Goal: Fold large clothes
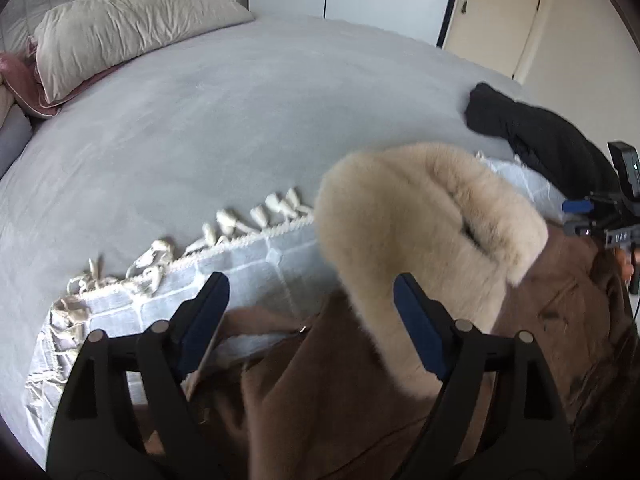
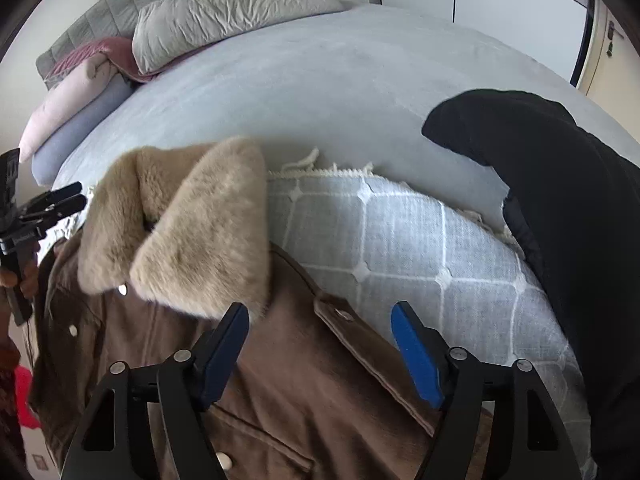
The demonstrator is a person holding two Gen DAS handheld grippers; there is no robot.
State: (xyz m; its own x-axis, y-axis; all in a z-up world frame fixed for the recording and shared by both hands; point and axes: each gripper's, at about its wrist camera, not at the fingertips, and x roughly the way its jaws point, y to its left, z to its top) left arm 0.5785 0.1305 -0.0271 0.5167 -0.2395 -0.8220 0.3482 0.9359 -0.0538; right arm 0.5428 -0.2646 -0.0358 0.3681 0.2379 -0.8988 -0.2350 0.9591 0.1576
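1. the coat (image 2: 304,392) lies at the bed's (image 1: 240,112) near edge on a throw (image 2: 400,240), fur collar (image 1: 420,216) up, spread for folding.
2. left gripper (image 1: 312,304) and right gripper (image 2: 320,328) hover over it, jaws apart, gripping nothing.

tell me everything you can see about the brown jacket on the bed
The brown jacket looks like suede, with a thick beige fur collar, pale snap buttons and a buttoned shoulder tab. It lies spread near the bed's foot, partly on the grey throw. Both grippers, left and right, hover open above it.
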